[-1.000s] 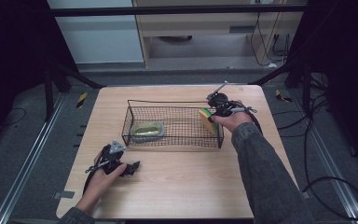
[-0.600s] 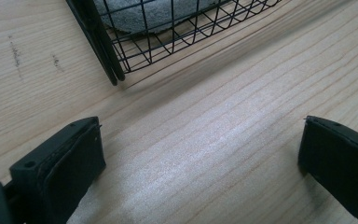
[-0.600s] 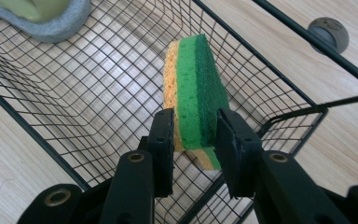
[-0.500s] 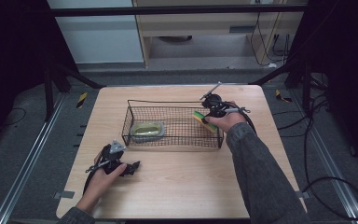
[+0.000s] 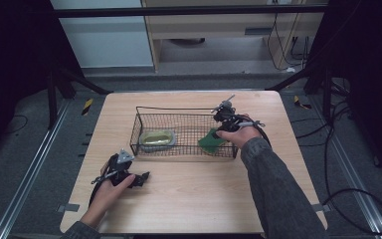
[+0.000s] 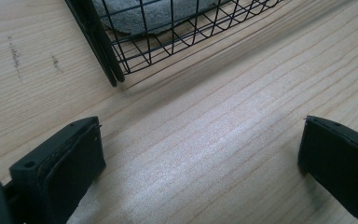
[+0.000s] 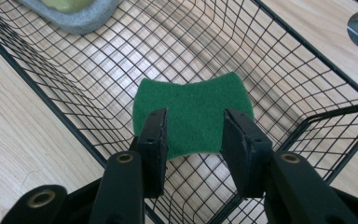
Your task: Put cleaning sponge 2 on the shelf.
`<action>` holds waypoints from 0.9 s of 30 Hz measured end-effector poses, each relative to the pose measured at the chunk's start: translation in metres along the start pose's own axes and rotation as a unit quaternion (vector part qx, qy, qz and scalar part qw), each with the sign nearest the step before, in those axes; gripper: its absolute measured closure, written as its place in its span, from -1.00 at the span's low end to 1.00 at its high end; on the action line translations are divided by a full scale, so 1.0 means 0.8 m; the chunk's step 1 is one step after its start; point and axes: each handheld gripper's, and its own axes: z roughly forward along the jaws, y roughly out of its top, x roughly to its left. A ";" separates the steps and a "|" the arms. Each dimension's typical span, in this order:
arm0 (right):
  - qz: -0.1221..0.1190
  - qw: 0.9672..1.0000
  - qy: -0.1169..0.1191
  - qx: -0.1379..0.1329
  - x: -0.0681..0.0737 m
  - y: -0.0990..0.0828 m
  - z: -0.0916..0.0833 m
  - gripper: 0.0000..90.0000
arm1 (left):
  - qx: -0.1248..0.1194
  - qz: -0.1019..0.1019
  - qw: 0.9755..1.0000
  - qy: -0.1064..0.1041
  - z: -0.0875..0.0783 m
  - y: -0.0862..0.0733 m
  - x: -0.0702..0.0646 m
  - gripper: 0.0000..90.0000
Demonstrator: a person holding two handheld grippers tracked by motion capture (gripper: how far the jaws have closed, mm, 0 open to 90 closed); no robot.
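While the right gripper pinches a green felt scouring pad over the black wire basket, releasing seems next; the left gripper rests wide-jawed on the worktop.

Overhead light, even on surface; surroundings dark. Soft sheen on wood in left gripper view; near jaws slightly blurred.
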 end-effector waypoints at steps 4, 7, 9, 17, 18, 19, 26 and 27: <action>-0.001 1.000 -0.001 -0.011 0.001 0.002 -0.005 0.25 | 0.000 -0.001 1.000 0.000 0.000 0.000 0.000 -1.00; 0.000 1.000 -0.006 -0.019 0.002 0.002 -0.009 0.15 | 0.000 -0.001 1.000 0.000 0.000 0.000 0.000 -1.00; 0.002 1.000 -0.009 -0.023 0.003 0.001 -0.013 0.06 | 0.000 -0.001 1.000 0.000 0.000 0.000 0.000 -1.00; 0.013 0.999 -0.013 -0.027 0.004 -0.006 -0.025 -0.45 | 0.001 0.001 1.000 -0.001 0.000 0.000 0.000 -1.00; 0.012 0.999 -0.015 -0.025 0.005 -0.007 -0.024 -0.50 | 0.001 0.001 1.000 -0.001 0.000 0.000 0.000 -1.00; 0.012 1.000 -0.017 -0.023 0.005 -0.008 -0.025 -0.53 | 0.001 0.002 1.000 -0.001 0.000 0.000 0.000 -1.00; 0.027 0.998 -0.035 -0.046 0.005 -0.012 -0.033 -0.81 | 0.001 0.003 1.000 0.000 0.000 0.000 0.000 -1.00; 0.029 0.998 -0.039 -0.050 0.003 -0.013 -0.036 -0.81 | 0.001 0.004 1.000 0.000 0.000 0.000 0.000 -1.00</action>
